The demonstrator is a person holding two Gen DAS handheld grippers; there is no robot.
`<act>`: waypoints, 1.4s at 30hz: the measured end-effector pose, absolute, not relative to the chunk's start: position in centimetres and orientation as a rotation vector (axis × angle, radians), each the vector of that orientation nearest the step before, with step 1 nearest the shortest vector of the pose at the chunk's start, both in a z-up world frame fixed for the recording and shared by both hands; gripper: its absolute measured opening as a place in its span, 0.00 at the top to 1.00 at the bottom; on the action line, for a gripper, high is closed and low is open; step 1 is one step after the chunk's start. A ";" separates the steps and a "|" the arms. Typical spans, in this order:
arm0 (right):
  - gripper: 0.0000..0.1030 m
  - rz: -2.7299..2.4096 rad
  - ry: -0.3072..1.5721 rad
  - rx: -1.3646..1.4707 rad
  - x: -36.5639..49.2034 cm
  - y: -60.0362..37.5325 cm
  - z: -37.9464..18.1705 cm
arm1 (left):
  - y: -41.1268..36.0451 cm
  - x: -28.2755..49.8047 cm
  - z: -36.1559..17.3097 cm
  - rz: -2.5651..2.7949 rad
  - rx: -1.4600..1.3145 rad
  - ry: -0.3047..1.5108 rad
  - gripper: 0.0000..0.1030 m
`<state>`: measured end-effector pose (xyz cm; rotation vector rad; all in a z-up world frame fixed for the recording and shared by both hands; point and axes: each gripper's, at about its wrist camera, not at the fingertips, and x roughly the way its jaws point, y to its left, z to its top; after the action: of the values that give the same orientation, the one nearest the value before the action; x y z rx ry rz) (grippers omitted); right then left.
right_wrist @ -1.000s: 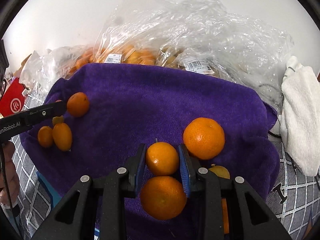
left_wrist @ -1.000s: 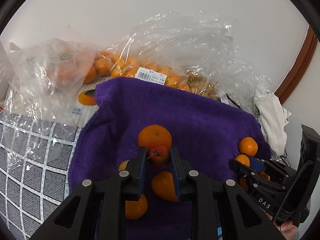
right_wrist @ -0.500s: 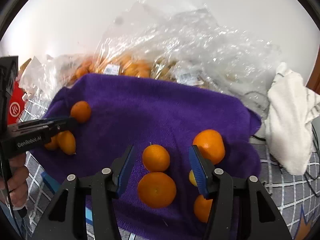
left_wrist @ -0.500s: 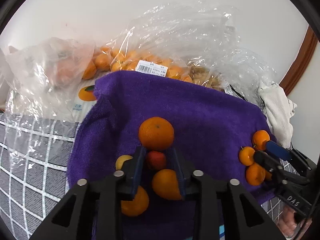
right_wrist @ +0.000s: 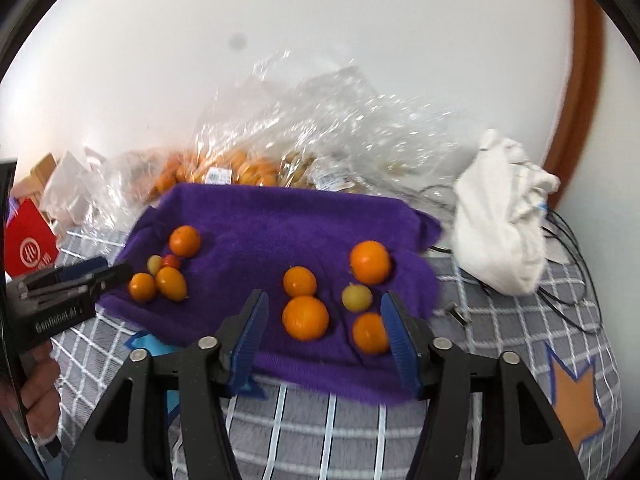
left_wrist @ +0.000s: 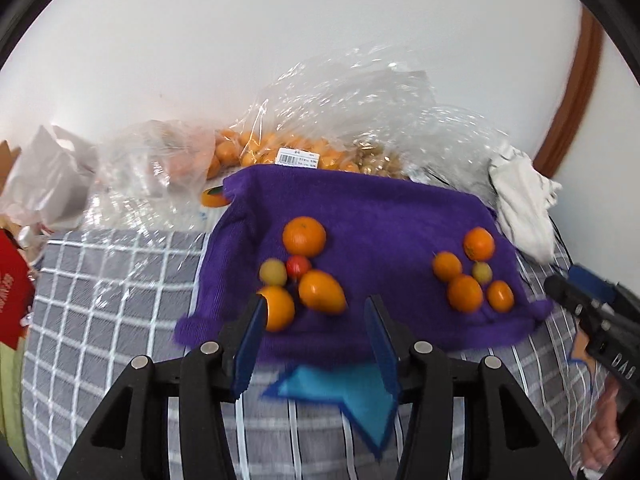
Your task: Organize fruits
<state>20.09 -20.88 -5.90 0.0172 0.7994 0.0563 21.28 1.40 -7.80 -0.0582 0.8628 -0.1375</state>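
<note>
A purple towel (left_wrist: 360,208) (right_wrist: 280,216) lies on a grey checked cover. Two groups of fruit sit on it. The left group has an orange (left_wrist: 304,236), a small red fruit (left_wrist: 298,266), a yellowish fruit (left_wrist: 273,273) and two more orange fruits; it also shows in the right wrist view (right_wrist: 166,270). The right group (left_wrist: 472,276) (right_wrist: 332,292) holds several oranges and one yellowish fruit (right_wrist: 357,297). My left gripper (left_wrist: 316,320) is open and empty, pulled back near the towel's front edge. My right gripper (right_wrist: 326,316) is open and empty over the right group's front.
Clear plastic bags (left_wrist: 304,152) (right_wrist: 248,168) of oranges lie behind the towel against the white wall. A white cloth (left_wrist: 520,200) (right_wrist: 500,216) sits at the right with cables. A red packet (right_wrist: 30,248) is at the left. A blue star patch (left_wrist: 340,396) and an orange star patch (right_wrist: 576,400) mark the cover.
The left gripper let go of the small red fruit, the right gripper let go of an orange. Both opened wide and drew back and up from the towel.
</note>
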 end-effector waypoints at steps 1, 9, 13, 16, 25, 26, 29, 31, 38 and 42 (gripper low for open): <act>0.38 0.051 0.791 0.023 19.1 -20.9 -5.5 | 1.4 20.4 -7.5 -0.138 -0.053 0.857 0.49; 0.36 -0.020 0.744 0.040 11.5 -21.8 -2.6 | 1.0 12.5 -5.9 -0.154 -0.034 0.840 0.40; 0.10 -0.036 0.699 0.052 8.2 -22.3 -1.5 | 1.0 9.1 -4.4 -0.126 -0.020 0.790 0.33; 0.03 -0.045 0.654 0.030 5.4 -22.1 -0.8 | 1.2 7.0 -3.2 -0.126 -0.026 0.749 0.27; 0.03 -0.058 0.644 0.031 1.7 -22.2 0.0 | 0.6 2.8 -0.7 -0.115 -0.008 0.655 0.19; 0.03 -0.057 0.644 0.034 1.5 -22.3 0.0 | 0.6 2.6 -0.6 -0.110 -0.010 0.652 0.19; 0.03 -0.055 0.642 0.040 0.8 -22.5 0.2 | 0.3 2.3 -0.6 -0.109 -0.014 0.648 0.19; 0.03 -0.058 0.637 0.036 0.4 -22.6 0.3 | 0.0 2.0 -0.5 -0.109 -0.012 0.643 0.19; 0.03 -0.069 0.631 0.047 -0.2 -23.1 0.8 | -0.5 1.5 -0.5 -0.092 0.009 0.631 0.19; 0.03 -0.077 0.626 0.043 -0.5 -23.1 1.0 | -0.6 1.5 -0.5 -0.086 0.019 0.628 0.19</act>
<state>-0.49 -23.09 0.97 0.0429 0.6260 -0.0770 1.45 -0.63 -0.47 0.0188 0.6281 -0.0859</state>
